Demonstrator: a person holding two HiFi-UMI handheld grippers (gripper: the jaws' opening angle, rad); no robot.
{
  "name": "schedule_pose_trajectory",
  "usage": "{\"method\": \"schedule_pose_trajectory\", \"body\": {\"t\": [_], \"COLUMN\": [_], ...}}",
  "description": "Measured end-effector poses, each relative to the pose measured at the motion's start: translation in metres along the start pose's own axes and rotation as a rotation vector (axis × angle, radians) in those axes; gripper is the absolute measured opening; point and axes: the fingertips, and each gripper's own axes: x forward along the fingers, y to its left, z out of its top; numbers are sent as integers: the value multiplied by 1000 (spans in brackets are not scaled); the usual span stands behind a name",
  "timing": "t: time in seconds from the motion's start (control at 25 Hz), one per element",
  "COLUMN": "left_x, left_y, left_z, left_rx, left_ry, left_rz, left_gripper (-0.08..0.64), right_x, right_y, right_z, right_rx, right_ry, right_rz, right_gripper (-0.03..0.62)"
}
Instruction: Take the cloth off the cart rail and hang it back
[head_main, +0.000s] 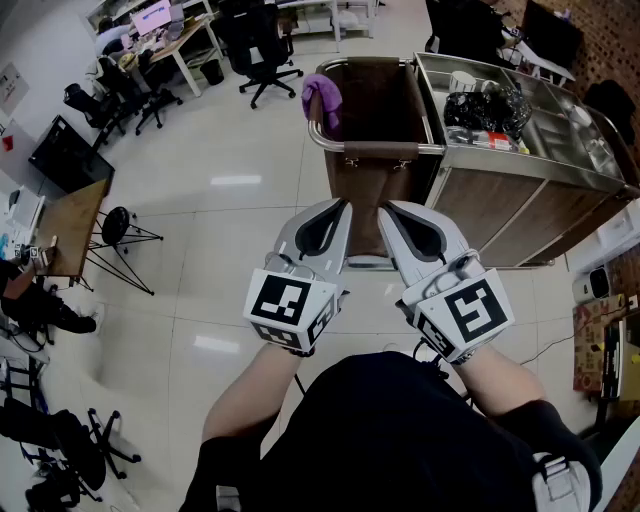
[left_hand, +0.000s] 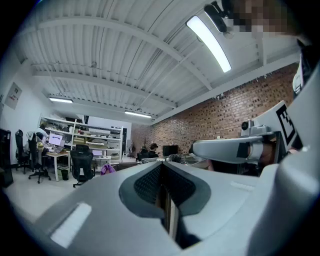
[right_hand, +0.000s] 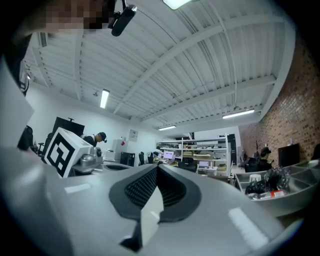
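Two claws, left gripper (head_main: 338, 212) and right gripper (head_main: 388, 212), both closed, empty; crumpled purple cloth (head_main: 322, 98) draped over far-left corner of steel cart rail (head_main: 375, 150), well apart. Risk: jaws arriving unopened could knock cloth to the floor.

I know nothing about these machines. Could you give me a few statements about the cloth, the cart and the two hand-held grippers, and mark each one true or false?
1. A purple cloth hangs over the cart rail. True.
2. The left gripper is holding the cloth. False: its jaws are together with nothing between them, and the cloth is well apart from it, up on the rail.
3. The right gripper has its jaws shut and holds nothing. True.
4. In the head view, the cloth sits at the right end of the rail, beside the metal trays. False: it is at the rail's left corner, on the side away from the trays.
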Motion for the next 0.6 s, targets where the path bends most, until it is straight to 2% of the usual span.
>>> {"method": "schedule_pose_trajectory", "body": {"t": [0.24, 0.6], "left_x": [33, 80], "left_y": [-9, 11], "left_z": [-3, -15], "left_rx": [-22, -11], "left_ry": [1, 36], "left_rz": [33, 120], "left_gripper": [2, 5], "right_x": [-9, -13], "right_y": [-33, -84], "right_z": [-3, -23], "right_rx": [-10, 2], "right_ry": [-6, -11], "right_rz": [31, 81], "right_gripper": [0, 0]}}
